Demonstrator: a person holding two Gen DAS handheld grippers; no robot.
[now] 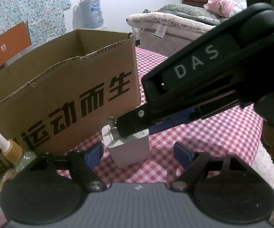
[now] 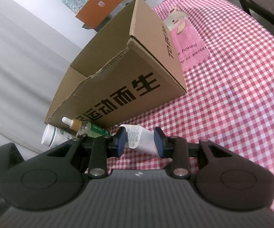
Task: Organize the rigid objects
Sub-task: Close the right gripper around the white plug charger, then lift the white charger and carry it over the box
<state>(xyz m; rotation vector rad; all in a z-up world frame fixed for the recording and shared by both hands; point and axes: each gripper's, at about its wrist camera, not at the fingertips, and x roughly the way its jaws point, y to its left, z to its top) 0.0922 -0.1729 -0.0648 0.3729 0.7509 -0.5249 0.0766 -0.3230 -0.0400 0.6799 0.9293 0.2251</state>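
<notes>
Charger [image 2: 139, 139]: a small white block, like a phone plug. It has smooth sides and soft round corners. One face has tiny grey print on it. Two short metal prongs [image 1: 112, 126] stick out of one end. It sits on the red and white checked cloth [image 2: 231, 104].

In the right wrist view, the charger is between the two blue pads [image 2: 122, 142] of the right gripper [image 2: 140, 142]. The pads sit tight on both of its sides, so this gripper is pinching the charger.

In the left wrist view, the right gripper [image 1: 132, 127] comes in from the right and its tip covers the top of the charger [image 1: 129, 149], next to the prongs. The left gripper [image 1: 138, 154] is spread wide. Its blue pads [image 1: 93, 154] stand on both sides of the charger and do not touch it. Its jaws are slowly closing.

Just past the charger is a brown box [image 2: 118, 83] with big black letters on its side. Its top is open. It stands on the cloth too.

To the left of the right gripper, close to the box, lie a dropper bottle [image 2: 76, 125] with a white tip, a white jar [image 2: 51, 135] and something with a green label [image 2: 97, 131].

Far behind the box in the left wrist view are a big water jug [image 1: 91, 13] and a bed [image 1: 175, 24].
</notes>
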